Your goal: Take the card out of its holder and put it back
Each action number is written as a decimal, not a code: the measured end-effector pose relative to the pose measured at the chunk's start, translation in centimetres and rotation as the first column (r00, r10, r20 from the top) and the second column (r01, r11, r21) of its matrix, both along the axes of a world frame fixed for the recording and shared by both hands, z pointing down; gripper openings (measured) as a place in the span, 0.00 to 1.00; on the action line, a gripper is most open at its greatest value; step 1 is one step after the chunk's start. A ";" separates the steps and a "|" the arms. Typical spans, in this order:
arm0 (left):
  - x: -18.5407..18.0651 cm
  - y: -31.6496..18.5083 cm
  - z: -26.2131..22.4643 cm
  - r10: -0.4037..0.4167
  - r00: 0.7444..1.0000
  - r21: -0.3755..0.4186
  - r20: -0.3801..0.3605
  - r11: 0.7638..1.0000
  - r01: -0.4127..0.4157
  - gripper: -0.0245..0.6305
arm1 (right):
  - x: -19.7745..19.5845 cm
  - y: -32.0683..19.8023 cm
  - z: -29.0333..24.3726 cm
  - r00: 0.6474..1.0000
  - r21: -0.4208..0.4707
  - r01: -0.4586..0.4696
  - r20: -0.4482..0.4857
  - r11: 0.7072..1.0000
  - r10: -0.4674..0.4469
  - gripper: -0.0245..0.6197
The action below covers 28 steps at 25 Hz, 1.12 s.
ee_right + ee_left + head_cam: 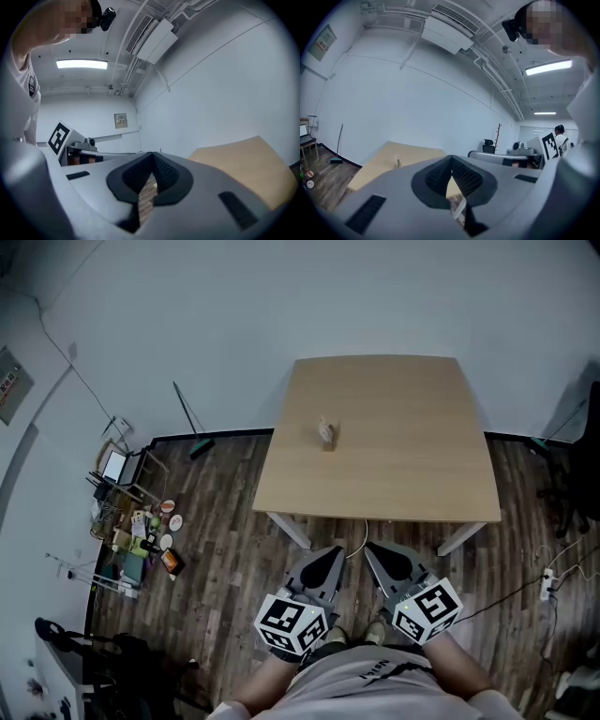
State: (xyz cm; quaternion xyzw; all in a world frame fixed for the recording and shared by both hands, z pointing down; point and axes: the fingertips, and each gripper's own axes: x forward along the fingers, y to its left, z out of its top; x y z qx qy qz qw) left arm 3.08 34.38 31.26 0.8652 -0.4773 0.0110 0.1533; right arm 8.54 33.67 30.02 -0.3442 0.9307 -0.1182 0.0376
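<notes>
Your card holder [326, 434] stands on the tabletop [412, 446] left of centre, about midway between the far and near edges, with the card upright in it. It is too small in every view to tell which way the card's face turns.

Both grippers hang low at your body, short of the near edge and over the wooden floor [225, 549], well apart from the holder. The left gripper [330, 557] has its fingers closed tip to tip on nothing. The right gripper [382, 554] has its fingers closed the same way and is also empty.

The holder lies straight ahead of the left gripper and off to the left of the right one, so the left looks slightly nearer. Neither of the 2 can reach it until you step up to the near edge and open the fingers.
</notes>
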 end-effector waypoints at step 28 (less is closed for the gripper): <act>-4.5 -16.2 1.9 -0.020 1.000 0.005 0.017 1.000 0.020 0.06 | -0.6 -14.4 2.2 0.996 -0.050 -0.093 -0.004 0.994 0.093 0.06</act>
